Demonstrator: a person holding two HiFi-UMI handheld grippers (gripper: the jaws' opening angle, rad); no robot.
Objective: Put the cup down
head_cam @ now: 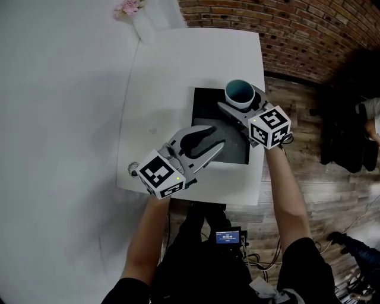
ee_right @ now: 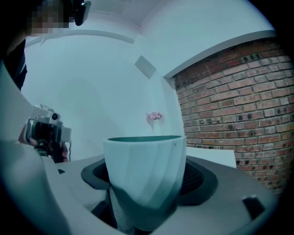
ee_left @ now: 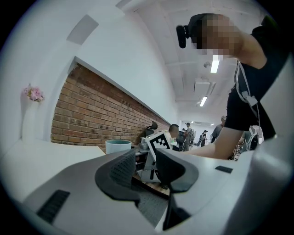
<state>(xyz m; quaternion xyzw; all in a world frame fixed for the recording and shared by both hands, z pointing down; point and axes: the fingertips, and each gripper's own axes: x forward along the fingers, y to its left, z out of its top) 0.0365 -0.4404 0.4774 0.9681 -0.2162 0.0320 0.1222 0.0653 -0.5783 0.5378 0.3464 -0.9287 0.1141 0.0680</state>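
A pale teal cup (head_cam: pixel 240 94) with a dark teal inside stands upright between the jaws of my right gripper (head_cam: pixel 240 103), over the far right corner of a black mat (head_cam: pixel 208 110). In the right gripper view the cup (ee_right: pixel 144 176) fills the gap, with a pad pressed on each side of it. Whether its base touches the mat I cannot tell. My left gripper (head_cam: pixel 209 141) hovers over the mat's near left part, open and holding nothing. In the left gripper view the cup (ee_left: pixel 117 146) shows beyond the parted jaws.
The mat lies on a white table (head_cam: pixel 178 65), close to its right edge. A white vase with pink flowers (head_cam: pixel 129 8) stands at the far left corner. A brick wall (head_cam: pixel 285 29) runs behind, and wooden floor (head_cam: pixel 314 160) lies to the right.
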